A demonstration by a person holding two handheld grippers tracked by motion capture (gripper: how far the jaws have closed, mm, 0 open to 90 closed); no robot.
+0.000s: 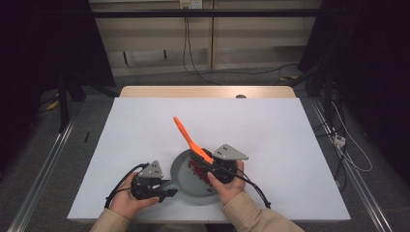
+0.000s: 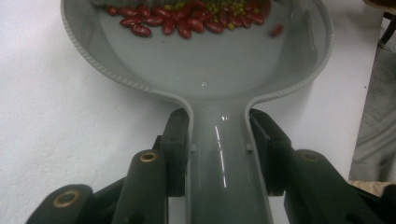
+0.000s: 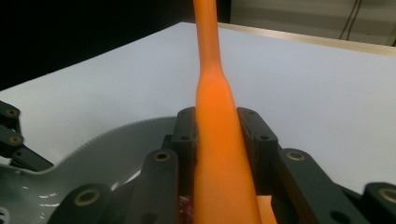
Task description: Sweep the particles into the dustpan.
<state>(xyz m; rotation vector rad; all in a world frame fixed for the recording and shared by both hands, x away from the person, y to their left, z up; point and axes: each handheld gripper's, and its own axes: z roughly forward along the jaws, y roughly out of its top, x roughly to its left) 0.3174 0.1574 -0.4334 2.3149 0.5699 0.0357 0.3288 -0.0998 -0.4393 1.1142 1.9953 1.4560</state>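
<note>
table: evenly lit white sheet [image 1: 270,140], dark room around it
glare: streak down the pan handle [image 2: 223,163] between the left claw's pads
focus: orange spatula [image 3: 219,140] soft right at the right claw – a bit grainy
shadows: faint

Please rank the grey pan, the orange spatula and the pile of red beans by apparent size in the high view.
1. Grey pan, largest.
2. Orange spatula: long but narrow, and raised toward the camera, so slightly flattered.
3. Pile of red beans, smallest, partly hidden behind the right gripper.
</note>
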